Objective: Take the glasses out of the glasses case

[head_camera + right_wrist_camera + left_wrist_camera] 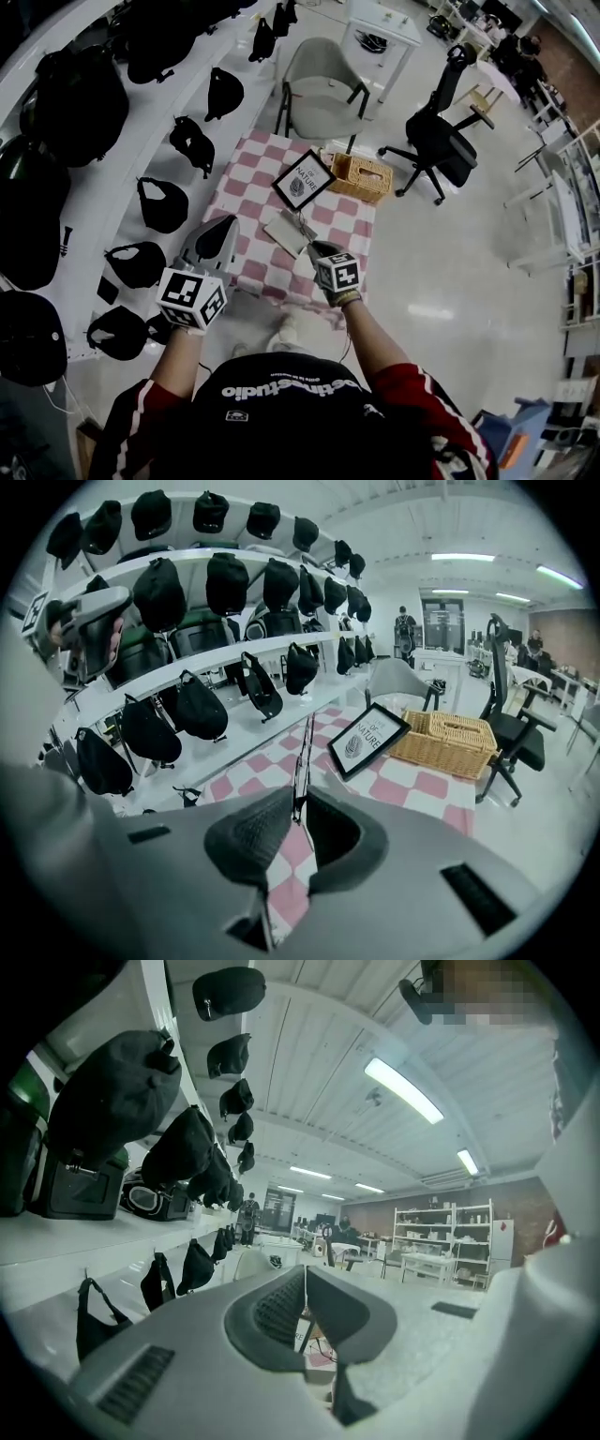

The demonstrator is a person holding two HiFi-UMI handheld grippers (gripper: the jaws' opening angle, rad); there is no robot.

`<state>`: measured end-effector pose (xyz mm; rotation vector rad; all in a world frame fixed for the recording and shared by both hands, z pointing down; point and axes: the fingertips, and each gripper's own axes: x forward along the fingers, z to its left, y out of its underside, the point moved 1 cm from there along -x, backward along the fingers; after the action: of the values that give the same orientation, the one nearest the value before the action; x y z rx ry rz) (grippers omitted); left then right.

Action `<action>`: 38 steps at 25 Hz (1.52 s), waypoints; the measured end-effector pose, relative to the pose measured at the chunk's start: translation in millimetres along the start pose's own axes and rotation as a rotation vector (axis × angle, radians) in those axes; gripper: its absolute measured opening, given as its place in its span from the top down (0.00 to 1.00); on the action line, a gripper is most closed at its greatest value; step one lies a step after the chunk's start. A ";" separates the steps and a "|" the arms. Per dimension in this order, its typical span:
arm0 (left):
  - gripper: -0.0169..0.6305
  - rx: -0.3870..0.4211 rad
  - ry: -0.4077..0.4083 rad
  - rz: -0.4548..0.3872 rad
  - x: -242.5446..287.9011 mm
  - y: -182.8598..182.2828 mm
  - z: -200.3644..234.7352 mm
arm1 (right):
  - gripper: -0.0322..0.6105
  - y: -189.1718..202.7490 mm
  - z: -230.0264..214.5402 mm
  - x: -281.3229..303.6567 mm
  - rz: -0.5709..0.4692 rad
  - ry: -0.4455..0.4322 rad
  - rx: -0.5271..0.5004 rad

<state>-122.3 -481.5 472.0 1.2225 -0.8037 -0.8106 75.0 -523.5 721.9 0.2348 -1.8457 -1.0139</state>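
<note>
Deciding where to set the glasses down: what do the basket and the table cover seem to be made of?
Basket: woven wicker or rattan by its look, matte tan, with the strands of the weave plainly visible on its walls. Table cover: probably thin cloth, matte, with a pink-and-white check; its near edge seems to hang off the table.

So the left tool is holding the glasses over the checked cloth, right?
No: the right tool holds the glasses over the checked cloth. The right gripper view shows their thin frame pinched between its jaws; the left tool is shut on nothing.
</note>
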 end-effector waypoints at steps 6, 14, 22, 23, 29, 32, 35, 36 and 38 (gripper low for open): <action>0.96 0.004 0.046 -0.026 -6.1 -9.8 -10.6 | 0.87 -18.3 17.2 -41.1 -0.084 0.019 0.018; 0.96 0.018 0.109 -0.049 -15.3 -20.2 -26.1 | 0.87 -48.7 47.3 -98.3 -0.241 0.028 0.088; 0.96 0.032 0.168 -0.068 -26.6 -30.0 -45.8 | 0.87 -72.5 74.4 -155.0 -0.397 0.049 0.128; 0.96 0.031 0.171 -0.067 -28.7 -31.1 -48.2 | 0.87 -73.3 76.8 -160.1 -0.417 0.049 0.133; 0.96 0.066 0.217 -0.090 -46.4 -41.0 -59.9 | 0.87 -85.9 102.7 -191.5 -0.514 0.068 0.128; 0.96 0.060 0.214 -0.090 -55.9 -42.9 -57.4 | 0.87 -89.7 113.5 -205.8 -0.556 0.103 0.099; 0.96 0.058 0.212 -0.094 -63.3 -43.5 -53.6 | 0.87 -87.5 117.2 -218.6 -0.581 0.144 0.078; 0.96 0.057 0.210 -0.094 -65.8 -43.9 -52.4 | 0.87 -85.8 117.2 -222.8 -0.587 0.156 0.080; 0.96 0.062 0.208 -0.098 -71.2 -45.1 -50.7 | 0.87 -82.7 116.7 -231.8 -0.600 0.179 0.090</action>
<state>-117.3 -402.6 413.5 1.3849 -0.6070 -0.7271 73.6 -384.3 487.8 0.9448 -1.6885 -1.2592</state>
